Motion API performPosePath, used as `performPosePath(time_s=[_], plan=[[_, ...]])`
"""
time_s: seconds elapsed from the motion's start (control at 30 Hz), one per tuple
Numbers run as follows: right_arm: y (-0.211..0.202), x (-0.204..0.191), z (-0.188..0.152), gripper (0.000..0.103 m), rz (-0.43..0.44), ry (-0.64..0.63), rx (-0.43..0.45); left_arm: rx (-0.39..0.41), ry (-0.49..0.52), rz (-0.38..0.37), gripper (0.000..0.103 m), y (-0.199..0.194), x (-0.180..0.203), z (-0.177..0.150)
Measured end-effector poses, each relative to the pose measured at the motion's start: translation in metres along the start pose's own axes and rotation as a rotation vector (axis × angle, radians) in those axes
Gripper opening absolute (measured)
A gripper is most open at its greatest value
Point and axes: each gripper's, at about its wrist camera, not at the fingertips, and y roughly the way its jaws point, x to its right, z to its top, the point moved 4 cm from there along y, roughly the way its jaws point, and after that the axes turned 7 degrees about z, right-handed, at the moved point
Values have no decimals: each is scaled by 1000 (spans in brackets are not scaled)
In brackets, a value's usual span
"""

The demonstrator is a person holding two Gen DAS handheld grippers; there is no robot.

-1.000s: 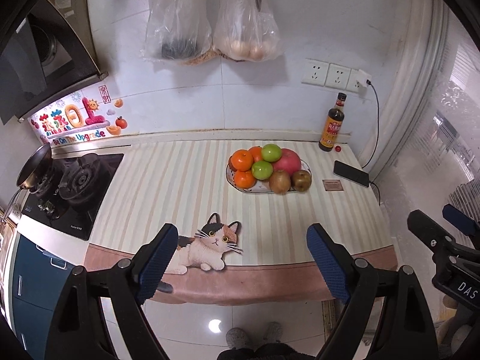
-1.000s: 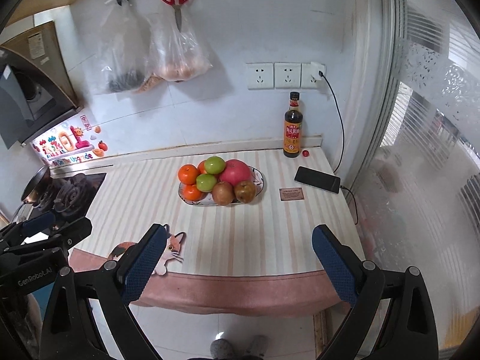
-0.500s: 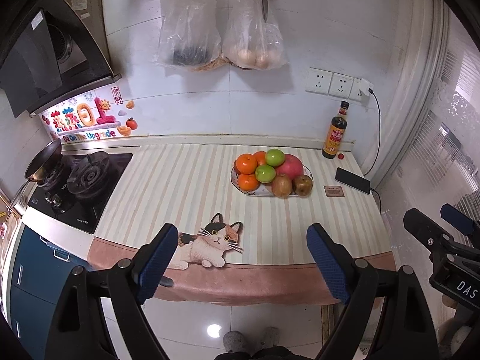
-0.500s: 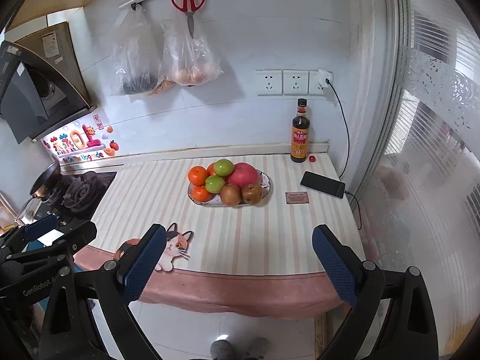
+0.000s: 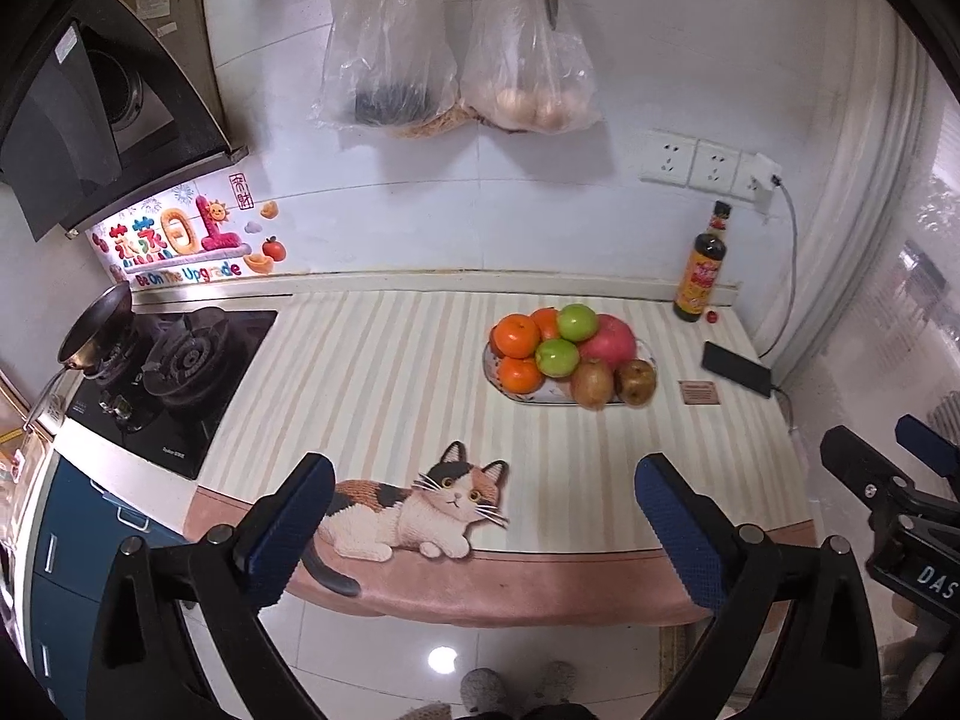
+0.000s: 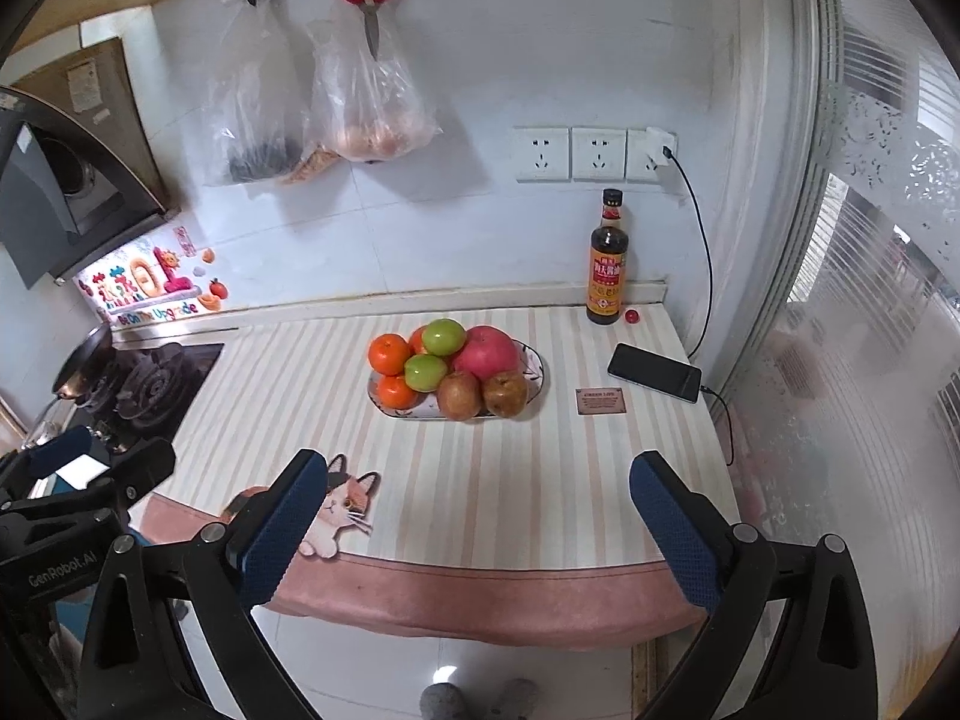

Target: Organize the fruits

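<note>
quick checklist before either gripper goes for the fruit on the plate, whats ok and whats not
1. Left gripper empty, jaws opening: ok.
2. Right gripper empty, jaws wide: ok.
3. Fruit piled on the plate, none on the mat: ok.
4. Striped mat between grippers and plate bare of obstacles: ok.
5. Phone and bottle stand apart from the plate: ok.
6. Destination for sorted fruit: cannot tell.

Centre of frame: plate heaped with oranges, green apples, a red apple and brown fruits. Lower foreground: right gripper, blue pads wide apart, nothing between. Right: phone, dark bottle. Lower left edge: left gripper.
</note>
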Motion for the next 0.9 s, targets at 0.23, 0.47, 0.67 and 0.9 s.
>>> performPosePath(time_s=[0.23,0.47,0.67,0.9], plan=[[39,5,6,103,2,11,-55,-44,13,10,103,26,6,4],[56,9,7,103,-5,11,-78,-58,28,14,103,35,13,7],[58,11,8,103,-3,13,-83,-59,33,9,103,36,15,9],[59,14,6,103,-8,12,-89,-62,30,1,103,36,16,9]])
